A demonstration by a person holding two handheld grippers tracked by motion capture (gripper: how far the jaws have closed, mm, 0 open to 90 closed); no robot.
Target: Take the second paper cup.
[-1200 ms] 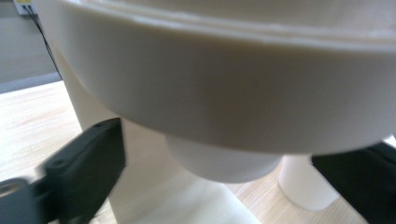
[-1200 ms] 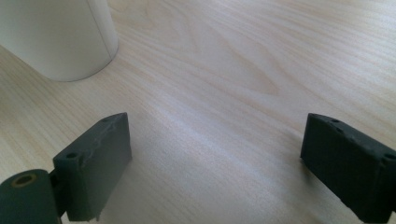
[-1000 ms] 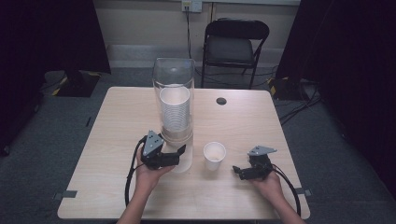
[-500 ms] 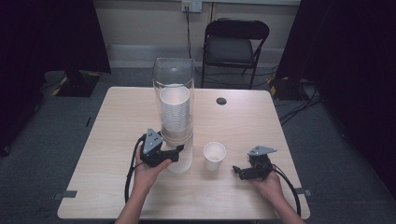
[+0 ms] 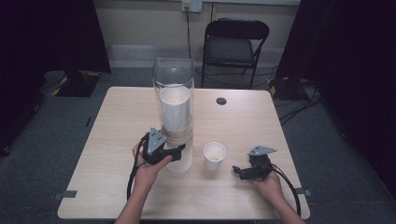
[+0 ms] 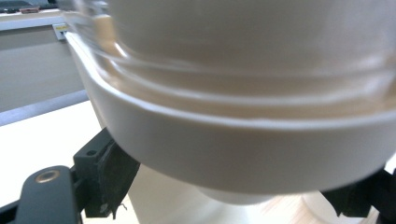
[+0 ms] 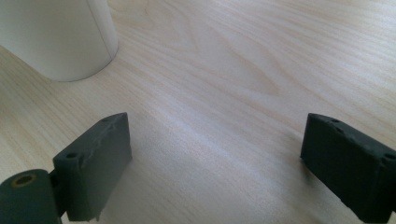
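1. My left hand-held gripper [image 5: 180, 151] has just been closing, its jaws on either side of the white paper cup [image 5: 181, 161] under the clear plastic cup dispenser [image 5: 173, 100].
2. My right hand-held gripper [image 5: 237, 171] rests spread and empty on the pale wooden tabletop [image 5: 252, 121], near a second white paper cup [image 5: 214, 157].

dispenser base [image 6: 243, 154]: blurring, running off top and right edges | loose cup [image 7: 56, 37]: rim being cut off at top-left | left gripper [image 5: 180, 151]: jaw tips hiding behind dispenser
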